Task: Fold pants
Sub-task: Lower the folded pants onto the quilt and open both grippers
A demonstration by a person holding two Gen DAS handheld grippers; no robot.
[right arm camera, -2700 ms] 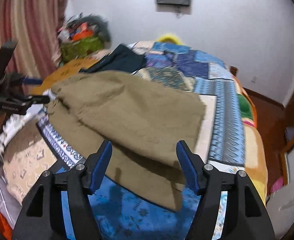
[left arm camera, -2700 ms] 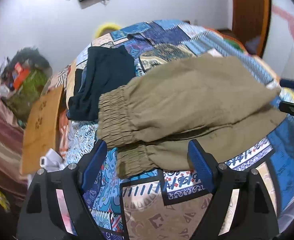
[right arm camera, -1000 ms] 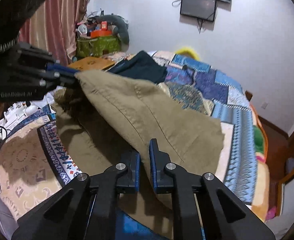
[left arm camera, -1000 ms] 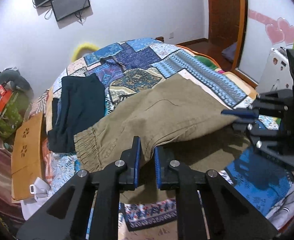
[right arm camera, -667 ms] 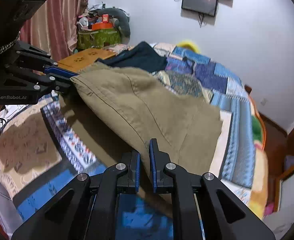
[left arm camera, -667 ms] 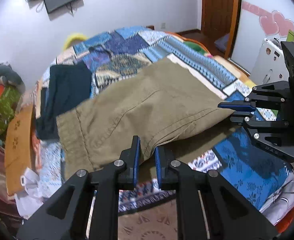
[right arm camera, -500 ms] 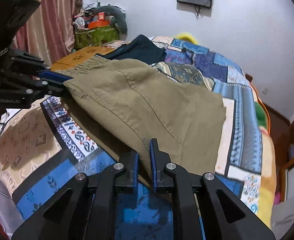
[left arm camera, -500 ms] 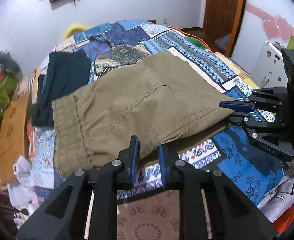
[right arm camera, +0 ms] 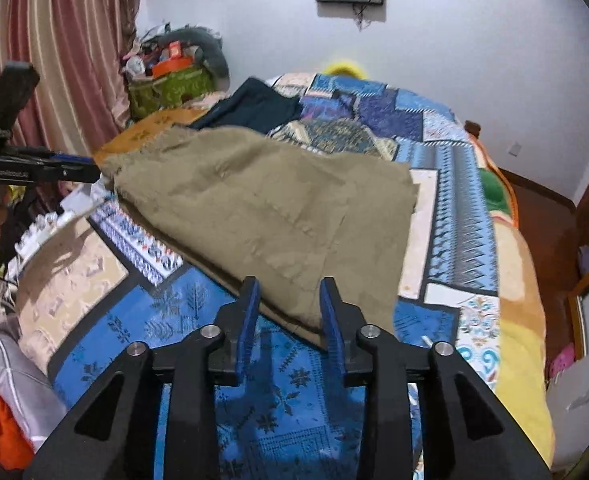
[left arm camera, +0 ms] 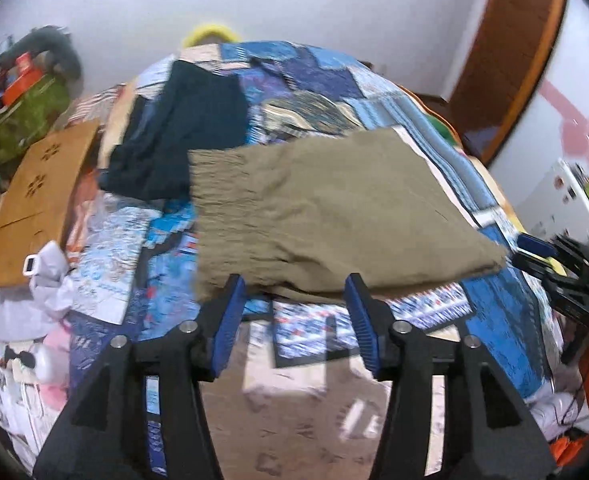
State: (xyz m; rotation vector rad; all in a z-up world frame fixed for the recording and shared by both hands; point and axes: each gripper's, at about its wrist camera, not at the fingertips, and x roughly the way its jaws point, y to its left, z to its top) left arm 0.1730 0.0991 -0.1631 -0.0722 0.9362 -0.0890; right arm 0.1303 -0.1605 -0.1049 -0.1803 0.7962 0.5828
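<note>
Both grippers just opened, released | pants lie folded ahead

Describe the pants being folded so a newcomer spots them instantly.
On the patchwork bedspread, look at its near half. The olive-khaki pants lie folded there, gathered elastic band at one end; the garment beside them is dark navy.

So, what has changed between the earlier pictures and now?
Both grippers have let go of the olive pants. A second ago the left gripper and right gripper were shut on the near edge of the fabric; their jaws have just been opening, and now the pads stand apart around that edge. The lifted half now lies folded flat on the quilt. The dark garment stayed in place.
</note>
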